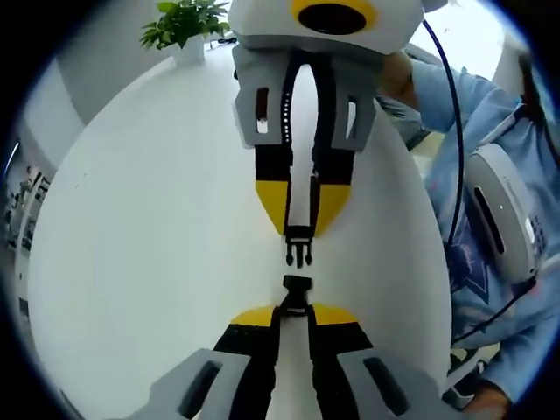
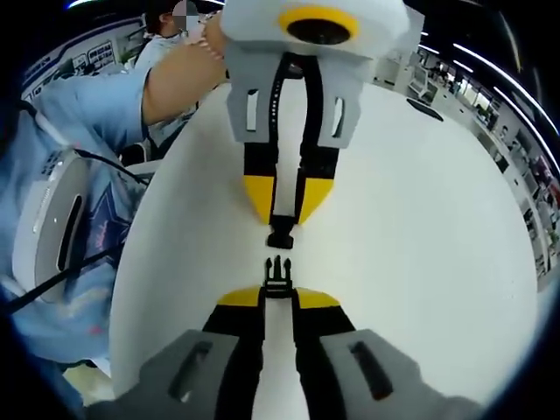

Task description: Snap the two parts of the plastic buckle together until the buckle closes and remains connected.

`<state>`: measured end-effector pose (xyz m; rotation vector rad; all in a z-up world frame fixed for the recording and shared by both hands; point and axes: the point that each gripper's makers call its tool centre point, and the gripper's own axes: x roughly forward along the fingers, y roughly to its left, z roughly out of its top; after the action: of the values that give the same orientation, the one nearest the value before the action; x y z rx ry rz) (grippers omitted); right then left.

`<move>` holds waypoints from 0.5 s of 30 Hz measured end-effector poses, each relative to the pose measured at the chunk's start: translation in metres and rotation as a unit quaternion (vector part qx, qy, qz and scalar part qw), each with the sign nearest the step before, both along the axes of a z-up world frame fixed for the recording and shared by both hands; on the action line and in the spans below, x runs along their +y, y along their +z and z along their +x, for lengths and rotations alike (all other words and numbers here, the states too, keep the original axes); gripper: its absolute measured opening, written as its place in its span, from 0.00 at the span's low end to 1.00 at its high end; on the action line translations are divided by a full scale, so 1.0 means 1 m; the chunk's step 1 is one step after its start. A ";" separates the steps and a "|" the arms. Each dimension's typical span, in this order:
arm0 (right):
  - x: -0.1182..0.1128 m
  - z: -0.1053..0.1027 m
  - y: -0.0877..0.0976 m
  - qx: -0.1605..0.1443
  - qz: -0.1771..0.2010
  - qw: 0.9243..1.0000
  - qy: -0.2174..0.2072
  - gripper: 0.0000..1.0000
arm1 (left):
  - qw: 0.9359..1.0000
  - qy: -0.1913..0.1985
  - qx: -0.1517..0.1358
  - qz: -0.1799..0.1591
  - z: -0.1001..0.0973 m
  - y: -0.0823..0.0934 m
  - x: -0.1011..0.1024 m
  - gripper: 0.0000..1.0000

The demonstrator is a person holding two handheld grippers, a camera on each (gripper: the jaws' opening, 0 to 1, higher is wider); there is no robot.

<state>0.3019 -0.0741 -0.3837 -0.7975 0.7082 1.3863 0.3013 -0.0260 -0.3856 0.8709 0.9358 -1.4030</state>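
My left gripper (image 1: pixel 296 311) rises from the bottom of the left gripper view, shut on the black socket half of the buckle (image 1: pixel 296 291). Facing it from above, my right gripper (image 1: pixel 298 220) is shut on the black pronged half (image 1: pixel 298 250), prongs pointing at the socket across a small gap. The right gripper view mirrors this: the right gripper (image 2: pixel 278 299) holds the pronged half (image 2: pixel 278 273), and the left gripper (image 2: pixel 280 213) holds the socket half (image 2: pixel 280 235). The two halves line up tip to tip and stay apart, above the white table (image 1: pixel 149 227).
A potted green plant (image 1: pixel 184 24) stands at the table's far edge. A person in a light blue top (image 1: pixel 490 262) sits at the table's side, with a white device and a black cable in front. Shelves (image 2: pixel 490 105) line the room beyond the table (image 2: pixel 420 227).
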 end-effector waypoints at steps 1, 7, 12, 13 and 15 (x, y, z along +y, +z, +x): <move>0.000 0.001 0.000 -0.001 0.000 1.000 -0.001 0.12 | 1.000 0.001 0.002 0.000 0.000 0.000 0.000 0.12; 0.005 0.004 0.000 -0.004 0.006 1.000 -0.006 0.11 | 1.000 0.005 -0.002 0.003 0.000 0.000 -0.001 0.11; 0.006 0.004 0.001 -0.007 0.009 1.000 -0.006 0.11 | 1.000 0.012 -0.001 0.005 0.000 0.001 -0.001 0.11; 0.007 0.005 0.001 -0.008 0.008 1.000 -0.007 0.11 | 1.000 0.012 -0.002 0.004 0.000 0.001 -0.001 0.11; 0.007 0.005 0.001 -0.009 0.006 1.000 -0.007 0.11 | 1.000 0.014 -0.002 0.004 0.000 0.001 -0.001 0.11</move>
<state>0.3067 -0.0669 -0.3826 -0.7926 0.6895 1.3676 0.3010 -0.0273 -0.3847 0.8624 0.9492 -1.3735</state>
